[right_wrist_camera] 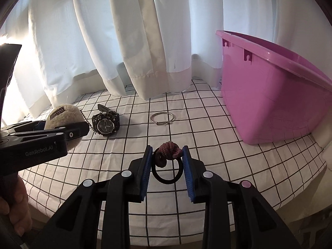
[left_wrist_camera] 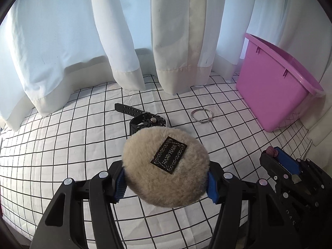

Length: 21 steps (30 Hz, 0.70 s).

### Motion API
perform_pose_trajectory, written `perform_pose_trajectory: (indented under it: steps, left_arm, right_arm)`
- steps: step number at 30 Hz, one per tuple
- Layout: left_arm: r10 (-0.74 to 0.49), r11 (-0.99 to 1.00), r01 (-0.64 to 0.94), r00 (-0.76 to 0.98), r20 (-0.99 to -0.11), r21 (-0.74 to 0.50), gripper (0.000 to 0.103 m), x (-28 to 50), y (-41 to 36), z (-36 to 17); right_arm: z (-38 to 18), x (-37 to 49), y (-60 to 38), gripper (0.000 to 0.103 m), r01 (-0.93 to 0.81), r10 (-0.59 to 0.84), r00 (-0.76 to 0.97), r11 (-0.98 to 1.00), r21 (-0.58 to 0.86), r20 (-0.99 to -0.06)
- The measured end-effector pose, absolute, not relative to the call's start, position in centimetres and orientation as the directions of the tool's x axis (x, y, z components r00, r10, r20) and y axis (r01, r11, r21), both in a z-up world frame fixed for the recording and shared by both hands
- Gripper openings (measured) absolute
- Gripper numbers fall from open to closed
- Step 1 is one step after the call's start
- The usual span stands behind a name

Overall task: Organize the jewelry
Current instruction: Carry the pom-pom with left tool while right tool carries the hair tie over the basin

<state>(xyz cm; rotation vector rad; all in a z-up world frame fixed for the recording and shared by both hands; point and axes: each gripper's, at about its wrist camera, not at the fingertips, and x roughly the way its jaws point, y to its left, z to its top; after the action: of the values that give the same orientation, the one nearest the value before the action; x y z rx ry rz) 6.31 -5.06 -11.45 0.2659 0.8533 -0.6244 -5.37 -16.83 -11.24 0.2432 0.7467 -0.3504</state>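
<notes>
Round beige pompom (left_wrist_camera: 164, 166), soft and furry, with a black rectangular tag and a small bead chain, clamped between the blue ribbed pads of the left hand-held gripper (left_wrist_camera: 166, 181) above the checkered cloth (left_wrist_camera: 62, 145). Pink knitted hair tie (right_wrist_camera: 169, 148) with a thin black elastic loop, pinched in the right hand-held gripper (right_wrist_camera: 167, 166). Black chunky wristwatch (right_wrist_camera: 106, 123) and thin metal bangle (right_wrist_camera: 162, 117) lying on the cloth, near the glossy pink plastic bin (right_wrist_camera: 269, 95).
</notes>
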Motion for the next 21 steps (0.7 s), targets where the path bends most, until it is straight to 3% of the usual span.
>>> perform_pose_trajectory:
  steps: [13,21]
  left_arm:
    - [-0.537,0.703,0.711,0.516,-0.668,-0.016,0.058,4.9,-6.7,-2.6]
    - [-0.588,0.675,0.737,0.525,-0.615,-0.016,0.058,3.8,-12.5,1.2]
  right_arm:
    - [-0.1,-7.2,-19.1,0.029,0.469,-0.358,0.741,0.881,0.057,-0.568]
    - [1.9,-8.2,-24.8,0.029,0.494,-0.392,0.738,0.868,0.045,-0.549]
